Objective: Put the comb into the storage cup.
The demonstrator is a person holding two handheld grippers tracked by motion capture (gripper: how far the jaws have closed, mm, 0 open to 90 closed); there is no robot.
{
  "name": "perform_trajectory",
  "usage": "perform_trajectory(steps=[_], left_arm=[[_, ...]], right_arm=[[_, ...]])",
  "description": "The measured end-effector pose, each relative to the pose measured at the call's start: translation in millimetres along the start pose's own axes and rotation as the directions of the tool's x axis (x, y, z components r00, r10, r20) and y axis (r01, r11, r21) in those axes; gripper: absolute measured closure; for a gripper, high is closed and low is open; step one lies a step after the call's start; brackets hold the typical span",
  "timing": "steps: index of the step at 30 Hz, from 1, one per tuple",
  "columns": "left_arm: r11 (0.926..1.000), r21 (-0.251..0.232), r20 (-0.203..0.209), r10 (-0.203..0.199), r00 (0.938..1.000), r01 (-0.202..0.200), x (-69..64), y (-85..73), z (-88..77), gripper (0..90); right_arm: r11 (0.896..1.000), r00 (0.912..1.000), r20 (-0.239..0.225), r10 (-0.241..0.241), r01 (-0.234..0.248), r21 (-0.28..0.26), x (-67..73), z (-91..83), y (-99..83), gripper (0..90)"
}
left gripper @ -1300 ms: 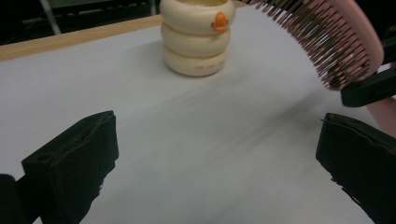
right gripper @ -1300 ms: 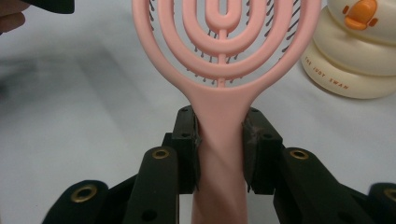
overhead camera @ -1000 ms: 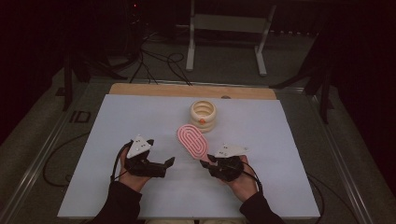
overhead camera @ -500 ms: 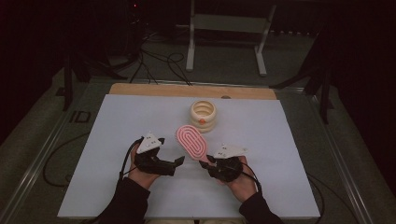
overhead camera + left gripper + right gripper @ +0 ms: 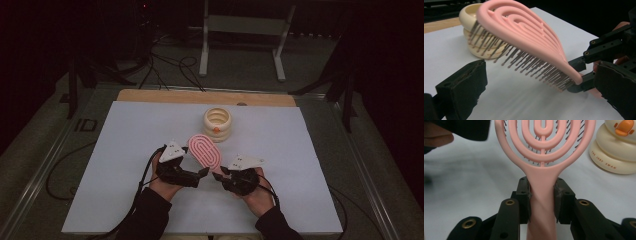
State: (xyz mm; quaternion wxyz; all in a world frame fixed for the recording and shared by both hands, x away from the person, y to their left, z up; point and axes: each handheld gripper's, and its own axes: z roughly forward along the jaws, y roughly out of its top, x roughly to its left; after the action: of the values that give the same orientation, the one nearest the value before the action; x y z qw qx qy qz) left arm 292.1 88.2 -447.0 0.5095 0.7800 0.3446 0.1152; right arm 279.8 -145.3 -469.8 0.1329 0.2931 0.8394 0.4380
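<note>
A pink vented hairbrush (image 5: 204, 151) is held tilted above the white table cover (image 5: 125, 150), bristles facing down. My right gripper (image 5: 220, 173) is shut on its handle (image 5: 541, 195), with a pad (image 5: 523, 197) pressing on each side. My left gripper (image 5: 199, 172) is open just left of the brush. In the left gripper view its jaws stand wide apart, with the brush head (image 5: 524, 32) and its dark bristles (image 5: 529, 62) above and between them, untouched. The right gripper (image 5: 604, 50) shows at the brush's narrow end.
A cream ringed cup with an orange duck face (image 5: 217, 123) stands on the cover just behind the brush, close to its head (image 5: 616, 152). A wooden strip (image 5: 205, 96) borders the far edge. Cables and a metal stand lie on the floor beyond.
My left gripper has moved right across the table, from well left of the brush to right beside it. The right gripper and the brush have stayed still.
</note>
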Motion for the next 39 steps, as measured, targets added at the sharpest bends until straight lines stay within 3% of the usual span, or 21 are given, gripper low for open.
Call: perform_trajectory(steps=[13, 18, 23, 25, 27, 32, 36, 38, 39], left_arm=[[0.9988, 0.006, 0.023, -0.049, 0.9985, 0.049, -4.6, 2.3, 12.7, 0.6], [0.9971, 0.008, 0.038, -0.076, 0.9964, 0.076, -5.8, 2.5, 15.1, 10.9], [0.9931, -0.002, 0.021, -0.117, 0.9929, 0.117, -5.9, 3.6, 16.6, 29.5], [0.9863, -0.013, 0.031, -0.164, 0.9860, 0.164, -2.3, 4.3, 16.6, 36.7], [0.9841, -0.012, 0.039, -0.176, 0.9835, 0.177, -1.4, 4.5, 16.7, 41.5], [0.9835, -0.037, 0.055, -0.175, 0.9830, 0.177, -1.6, 4.6, 15.1, 49.6], [0.9773, -0.057, 0.084, -0.199, 0.9764, 0.204, -2.8, 6.3, 14.3, 54.1], [0.9773, -0.057, 0.084, -0.199, 0.9764, 0.204, -2.8, 6.3, 14.3, 55.6], [0.9701, -0.063, 0.103, -0.227, 0.9684, 0.234, -3.3, 6.9, 14.9, 55.6]], right_arm=[[1.000, 1.0000, -0.008, -0.005, 0.005, -0.001, 3.2, 1.6, 0.3, 69.6], [1.000, 1.0000, -0.005, -0.003, 0.003, -0.006, 3.3, 1.1, 0.3, 69.6], [1.000, 0.9999, -0.010, -0.009, 0.009, -0.006, 3.4, 1.5, 0.1, 69.6], [1.000, 0.9999, -0.007, -0.008, 0.008, -0.008, 3.6, 1.2, 0.2, 69.6], [1.000, 1.0000, -0.005, -0.003, 0.003, -0.013, 3.8, 0.9, 0.3, 69.6], [0.999, 0.9994, 0.016, -0.031, 0.031, -0.010, 5.2, 0.4, 0.8, 69.7], [0.999, 0.9985, 0.031, -0.046, 0.046, -0.010, 7.1, 0.6, 1.6, 69.8], [0.999, 0.9985, 0.034, -0.044, 0.044, -0.012, 6.9, 0.5, 1.6, 69.8], [0.999, 0.9985, 0.034, -0.044, 0.044, -0.012, 6.9, 0.5, 1.6, 69.8]])
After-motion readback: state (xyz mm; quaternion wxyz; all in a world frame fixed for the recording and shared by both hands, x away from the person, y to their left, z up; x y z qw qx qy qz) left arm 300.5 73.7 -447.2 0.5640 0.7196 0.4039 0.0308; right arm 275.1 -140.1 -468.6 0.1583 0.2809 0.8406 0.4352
